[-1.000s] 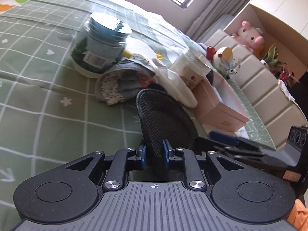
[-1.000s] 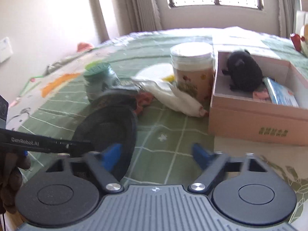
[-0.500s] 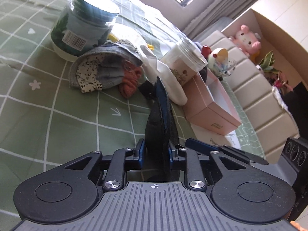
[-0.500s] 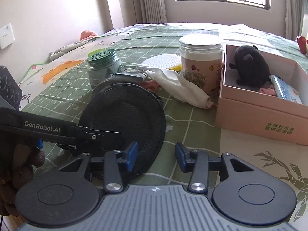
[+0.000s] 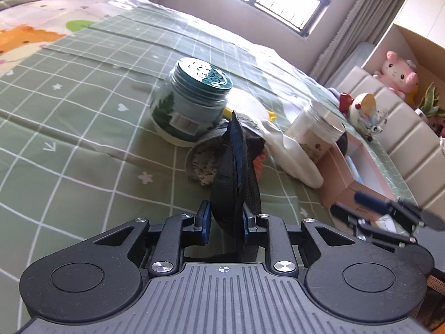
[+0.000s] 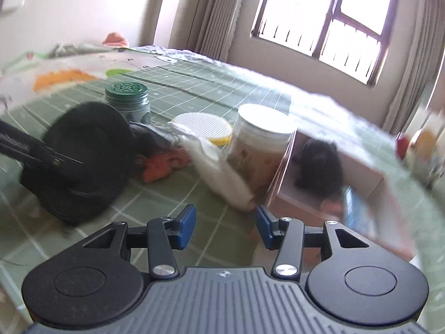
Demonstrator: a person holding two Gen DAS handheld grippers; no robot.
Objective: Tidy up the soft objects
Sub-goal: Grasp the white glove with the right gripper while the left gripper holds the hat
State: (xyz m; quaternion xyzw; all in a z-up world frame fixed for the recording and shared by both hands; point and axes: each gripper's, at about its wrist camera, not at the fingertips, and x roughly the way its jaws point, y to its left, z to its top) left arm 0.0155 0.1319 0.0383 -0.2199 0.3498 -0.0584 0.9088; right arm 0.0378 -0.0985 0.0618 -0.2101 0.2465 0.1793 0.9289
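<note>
My left gripper (image 5: 224, 220) is shut on a black mesh pouch (image 5: 235, 183), held edge-on above the green bedspread. The pouch also shows in the right wrist view (image 6: 86, 161) as a dark round shape at the left. My right gripper (image 6: 224, 226) is open and empty, in front of a white sock (image 6: 222, 167) and an orange soft item (image 6: 161, 164). It also shows in the left wrist view (image 5: 372, 208) at the right. A grey patterned cloth (image 5: 203, 164) lies behind the pouch. A pink box (image 6: 356, 167) holds a black plush (image 6: 319, 164).
A green-lidded jar (image 5: 192, 105) and a white-lidded jar (image 5: 317, 130) stand on the bed. A white round pad (image 6: 203, 123) lies between them. Toys and a padded headboard (image 5: 403, 128) are at the right. The right wrist view is blurred.
My left gripper has swung, so the pouch now stands edge-on before the green jar. My right gripper has opened wider and moved right, away from the pouch, towards the sock and box.
</note>
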